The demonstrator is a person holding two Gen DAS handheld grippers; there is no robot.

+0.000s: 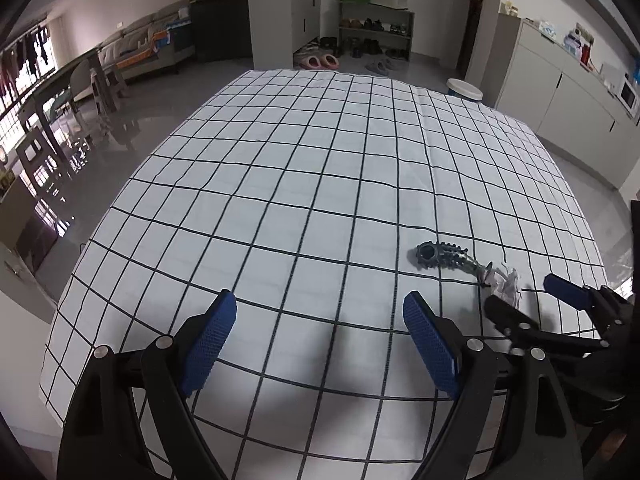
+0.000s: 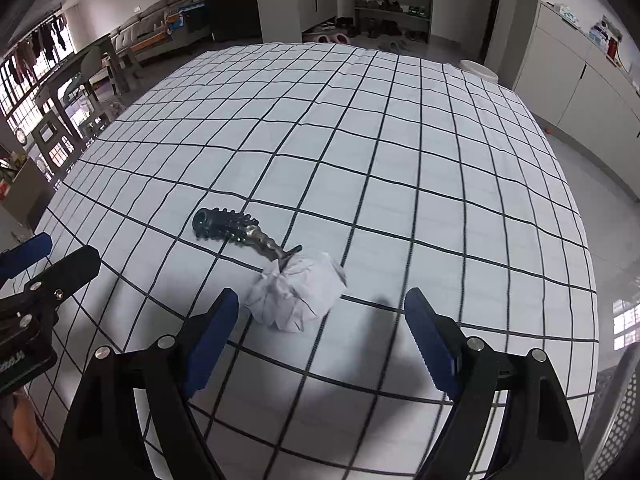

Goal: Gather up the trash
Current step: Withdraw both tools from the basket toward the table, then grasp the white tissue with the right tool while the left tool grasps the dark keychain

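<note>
A crumpled white paper ball (image 2: pixel 298 292) lies on the checked tablecloth (image 2: pixel 400 160). It touches the tail of a dark, knobbly fish-shaped object (image 2: pixel 236 228). My right gripper (image 2: pixel 322 298) hovers just in front of the ball, open, with the paper ahead of its blue fingertips and nearer the left one; the pads do not press it. My left gripper (image 1: pixel 320 298) is open over bare cloth, to the left of the fish object (image 1: pixel 444 258) and the paper (image 1: pixel 506 282). In the left wrist view the right gripper (image 1: pixel 524 296) shows at the right edge. The left gripper (image 2: pixel 60 252) shows at the right wrist view's left edge.
A perforated metal basket (image 2: pixel 616 400) stands off the table's near right corner. A white round stool (image 1: pixel 464 88) sits beyond the far right edge. White cabinets (image 1: pixel 568 96) line the right wall, and a shoe rack (image 1: pixel 374 32) stands at the back.
</note>
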